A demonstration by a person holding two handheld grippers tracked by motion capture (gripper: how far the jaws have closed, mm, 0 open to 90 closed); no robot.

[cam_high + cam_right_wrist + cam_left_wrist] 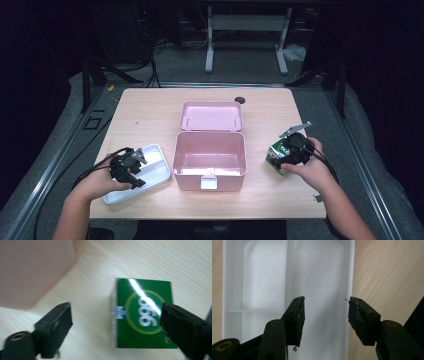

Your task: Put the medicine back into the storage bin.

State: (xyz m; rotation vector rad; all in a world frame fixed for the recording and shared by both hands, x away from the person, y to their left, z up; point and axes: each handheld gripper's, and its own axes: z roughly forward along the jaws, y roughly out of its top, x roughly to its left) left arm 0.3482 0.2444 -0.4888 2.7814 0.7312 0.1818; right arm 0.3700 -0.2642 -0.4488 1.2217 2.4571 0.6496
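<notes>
Currently the right gripper (116, 322) hangs released over the green box (143, 312), right of the pink case (210, 159); off-centre jaws could tip it. The left gripper (325, 315), also released, straddles the white tray's (257, 277) rim.

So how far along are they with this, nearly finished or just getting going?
Just getting going, it seems. Done: the pink box stands open and looks empty. In hand: the open right tool hovers over the green carton; the open left tool straddles the white tray rim. Nothing looks gripped or packed yet.
</notes>
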